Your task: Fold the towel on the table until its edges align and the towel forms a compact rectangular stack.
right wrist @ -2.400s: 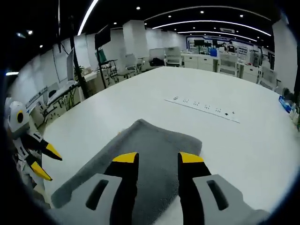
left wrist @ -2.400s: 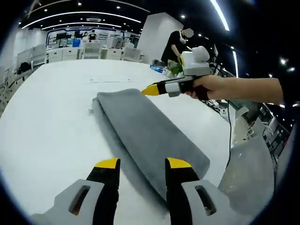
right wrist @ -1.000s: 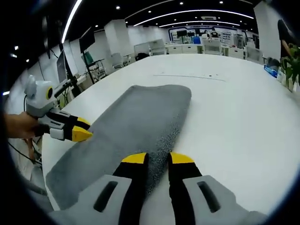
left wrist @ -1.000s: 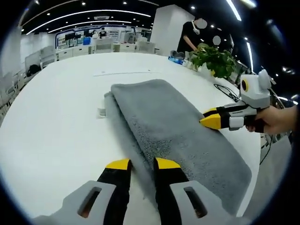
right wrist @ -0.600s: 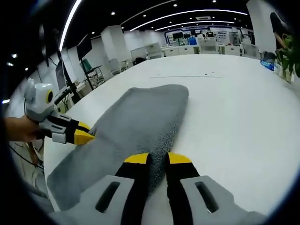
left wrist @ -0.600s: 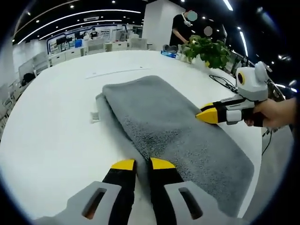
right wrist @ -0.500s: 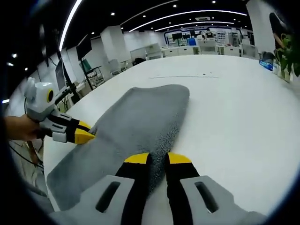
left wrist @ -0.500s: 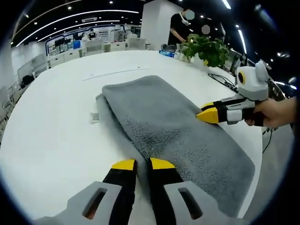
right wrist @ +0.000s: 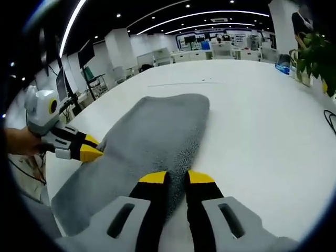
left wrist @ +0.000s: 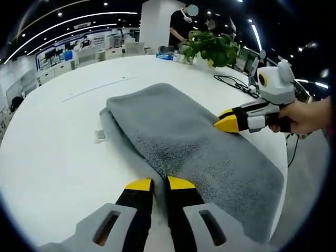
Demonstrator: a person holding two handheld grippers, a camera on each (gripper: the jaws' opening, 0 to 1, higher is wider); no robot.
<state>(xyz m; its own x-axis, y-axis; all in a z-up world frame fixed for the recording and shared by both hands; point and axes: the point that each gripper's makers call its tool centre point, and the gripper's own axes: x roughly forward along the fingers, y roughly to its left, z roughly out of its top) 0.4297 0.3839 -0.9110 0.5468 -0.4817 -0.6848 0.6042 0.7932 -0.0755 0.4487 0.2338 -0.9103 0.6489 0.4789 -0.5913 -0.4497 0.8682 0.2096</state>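
White table (left wrist: pixel 47 157) (right wrist: pixel 273 131): biggest thing, round-edged, lots of bare top on the far side of the towel in both views; edge falls off close behind the towel's near long side in the right gripper view.

Grey towel (left wrist: pixel 184 136) (right wrist: pixel 152 136): lies flat on table, folded lengthwise into a long strip, upper layer set a bit in from lower one along one long edge. Long axis runs away from each camera, diagonal across the table; far short end rounded, near end wide. Small white tag (left wrist: pixel 100 135) pokes out beside its long edge in left gripper view.

Left gripper (left wrist: pixel 154 183) (right wrist: pixel 90 147): yellow tips nearly together, pinching the towel's long edge.

Right gripper (right wrist: pixel 176 177) (left wrist: pixel 227 120): jaws drawn in tight on the opposite long edge, a bit of pile between tips. Hand (left wrist: pixel 302 116) holds it.

Potted plant (left wrist: pixel 210 46) and black cable (left wrist: pixel 233 81) sit near table's far rim, well apart from towel.
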